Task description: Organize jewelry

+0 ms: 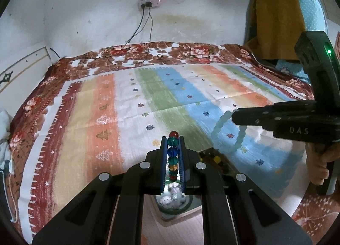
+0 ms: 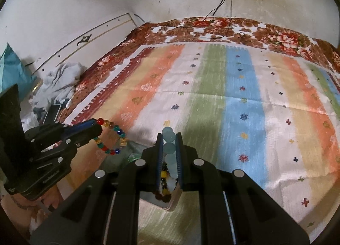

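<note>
left gripper: clamped on multicolour bead bracelet; blue pads pressed on a run of beads, seven counted between the jaws.
right gripper: clamped on pale aqua bead bracelet; four round beads seen between the pads.
multicolour bead bracelet: glossy translucent round beads in red, teal, blue and amber; gripped run lined up along the fingers; the loop is seen hanging below the jaws in the right wrist view.
pale aqua bead bracelet: frosted, smooth, larger beads; loop seen hanging from the fingertips in the left wrist view, held clear of the cloth.
count: two bracelets held, one per gripper.
box: pale, flat-walled, seen under the right jaws; dark and yellow beads inside.
figurine dish: glassy, small white figures on it, under the left jaws.
striped cloth: woven, flat, creased, laid on a floral blanket.
</note>
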The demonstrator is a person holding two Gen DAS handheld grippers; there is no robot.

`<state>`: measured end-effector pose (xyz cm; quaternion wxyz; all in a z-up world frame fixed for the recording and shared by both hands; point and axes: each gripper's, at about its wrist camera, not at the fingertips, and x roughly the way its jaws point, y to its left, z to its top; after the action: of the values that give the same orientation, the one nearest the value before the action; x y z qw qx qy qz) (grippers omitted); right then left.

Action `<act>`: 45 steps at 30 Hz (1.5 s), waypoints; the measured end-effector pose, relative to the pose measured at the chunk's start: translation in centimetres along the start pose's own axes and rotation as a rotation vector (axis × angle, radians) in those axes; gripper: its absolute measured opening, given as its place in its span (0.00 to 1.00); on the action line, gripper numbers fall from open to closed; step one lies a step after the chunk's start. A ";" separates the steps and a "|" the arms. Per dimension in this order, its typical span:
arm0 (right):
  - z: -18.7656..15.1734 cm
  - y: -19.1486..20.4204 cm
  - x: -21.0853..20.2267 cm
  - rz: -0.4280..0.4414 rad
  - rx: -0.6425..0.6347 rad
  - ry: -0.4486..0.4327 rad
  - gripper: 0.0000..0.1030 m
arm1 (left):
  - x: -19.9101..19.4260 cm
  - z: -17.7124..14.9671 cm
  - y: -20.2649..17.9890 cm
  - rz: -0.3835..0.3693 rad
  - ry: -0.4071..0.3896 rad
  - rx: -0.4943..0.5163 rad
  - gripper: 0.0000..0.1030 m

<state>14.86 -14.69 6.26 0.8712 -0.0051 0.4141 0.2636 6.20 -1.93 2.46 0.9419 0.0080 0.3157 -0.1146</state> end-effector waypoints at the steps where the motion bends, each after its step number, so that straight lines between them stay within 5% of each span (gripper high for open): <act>1: -0.2 0.3 0.1 0.002 -0.007 0.004 0.12 | 0.0 -0.2 -0.1 0.000 0.004 -0.001 0.09; 15: -1.7 2.0 1.2 -0.018 -0.066 0.048 0.12 | -0.5 -1.3 -0.6 -0.012 0.023 -0.013 0.09; 17: -1.8 2.0 1.2 -0.025 -0.066 0.044 0.22 | -0.4 -1.4 -0.6 -0.022 0.037 -0.021 0.09; 19: -2.0 1.8 0.9 -0.038 -0.058 0.030 0.54 | -0.3 -1.6 -0.4 -0.022 0.045 -0.029 0.16; 20: -2.2 1.7 0.7 -0.045 -0.057 0.020 0.60 | -0.3 -1.6 -0.4 -0.024 0.050 -0.031 0.26; 30: -4.0 0.5 -1.1 -0.069 -0.026 -0.011 0.71 | -0.5 -2.4 -0.1 0.009 0.073 -0.012 0.53; 41: -6.4 1.9 -2.9 -0.065 -0.071 -0.019 0.94 | -1.6 -4.0 0.1 -0.022 0.082 -0.021 0.87; 45: -7.0 2.3 -3.3 -0.065 -0.081 -0.021 0.95 | -1.7 -4.8 -0.2 -0.004 0.091 0.002 0.92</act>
<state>7.08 -15.83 4.51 0.8828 -0.0512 0.3934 0.2516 1.97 -1.38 -0.34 0.9264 0.0136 0.3579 -0.1163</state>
